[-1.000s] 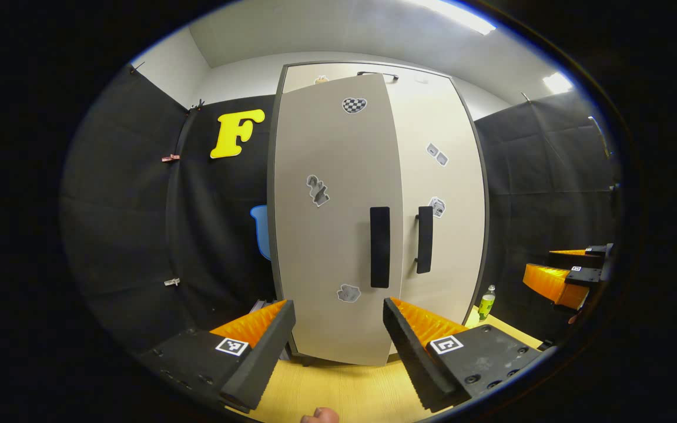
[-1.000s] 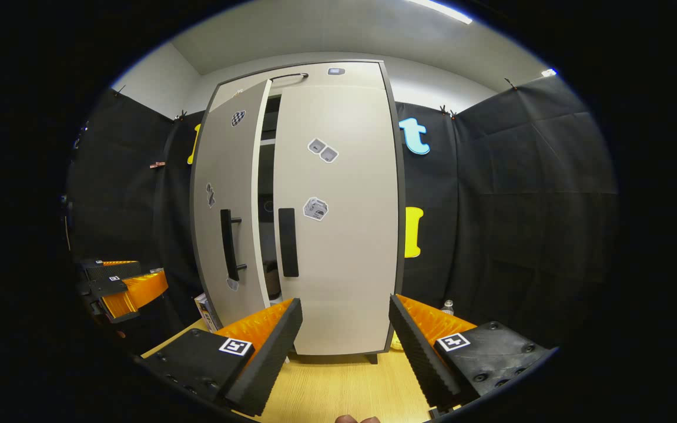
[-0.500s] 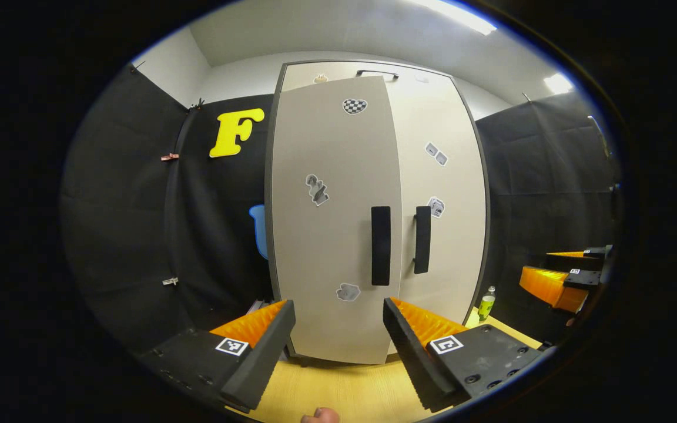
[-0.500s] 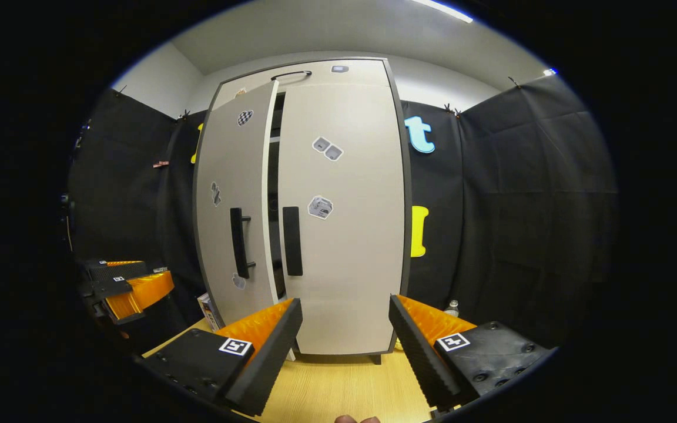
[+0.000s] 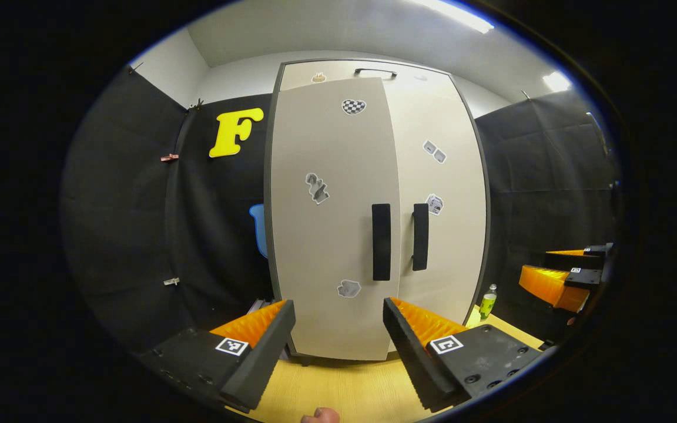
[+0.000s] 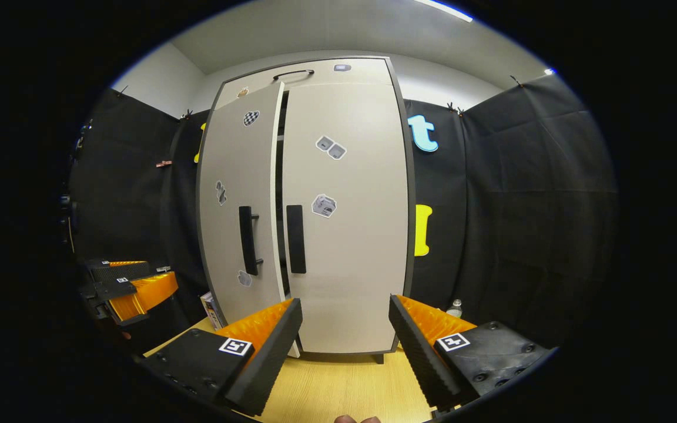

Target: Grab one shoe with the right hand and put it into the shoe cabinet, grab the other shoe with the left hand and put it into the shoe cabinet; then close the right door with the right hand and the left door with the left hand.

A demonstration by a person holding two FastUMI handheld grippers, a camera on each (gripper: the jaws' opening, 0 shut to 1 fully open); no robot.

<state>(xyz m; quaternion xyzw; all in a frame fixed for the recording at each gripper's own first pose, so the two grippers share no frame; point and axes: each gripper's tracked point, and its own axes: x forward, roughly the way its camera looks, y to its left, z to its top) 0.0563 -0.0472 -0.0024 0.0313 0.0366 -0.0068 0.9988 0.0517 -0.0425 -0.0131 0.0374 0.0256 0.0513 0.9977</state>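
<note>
**Left door almost shut, both grippers back from the cabinet**

The shoe cabinet [image 6: 374, 64] stands on the wooden tabletop [image 6: 344, 388], tall and pale, with stickers on both doors. No shoes can be seen on the tabletop, so I think they are inside the cabinet, behind the doors.

The right door [image 6: 347, 223] lies flat against the cabinet and looks closed. The left door [image 6: 238, 205] is not quite closed. In the right gripper view a thin dark gap runs down between the two doors, and the left door sticks out a little at its inner edge. The two black handles [image 5: 381, 241] sit side by side, close to each other.

The left gripper [image 5: 338, 341] hangs in front of the left door, near it but not touching. Its fingers are apart and hold nothing. It points at the lower part of the door, a good spot for a push.

The right gripper [image 6: 344, 341] hangs in front of the right door, also with its fingers apart and empty. It is off to the side because its door is done.

The job looks nearly finished. I think the left door needs one more small push to close the gap. A green bottle [image 5: 486, 302] stands beside the cabinet, out of the way.
</note>
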